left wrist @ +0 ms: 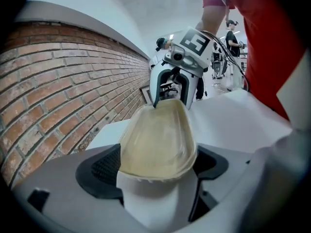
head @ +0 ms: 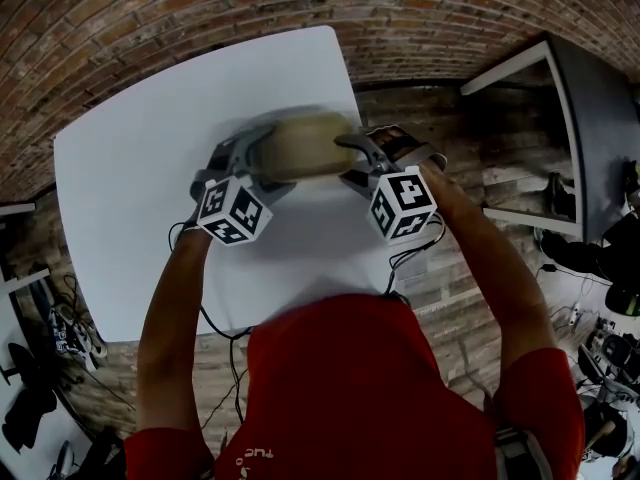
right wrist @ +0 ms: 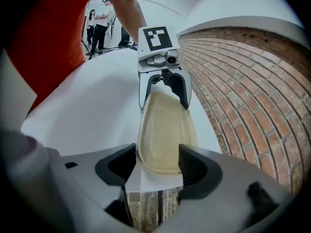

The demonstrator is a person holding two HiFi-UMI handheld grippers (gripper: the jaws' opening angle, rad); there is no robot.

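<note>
A shallow beige oval tray (head: 305,146) is held in the air over the white table (head: 130,168), gripped at both ends. My left gripper (head: 258,158) is shut on its left end, my right gripper (head: 352,153) is shut on its right end. In the left gripper view the tray (left wrist: 158,142) runs away from my jaws to the other gripper (left wrist: 170,98). In the right gripper view the tray (right wrist: 166,130) stretches from my jaws to the opposite gripper (right wrist: 163,86). The tray looks empty.
A brick wall (head: 200,18) runs behind the table. Right of the table stand a dark desk (head: 590,118) and wooden flooring (head: 450,158). Cables and gear (head: 60,328) lie on the floor at the left. People stand in the far background (right wrist: 99,21).
</note>
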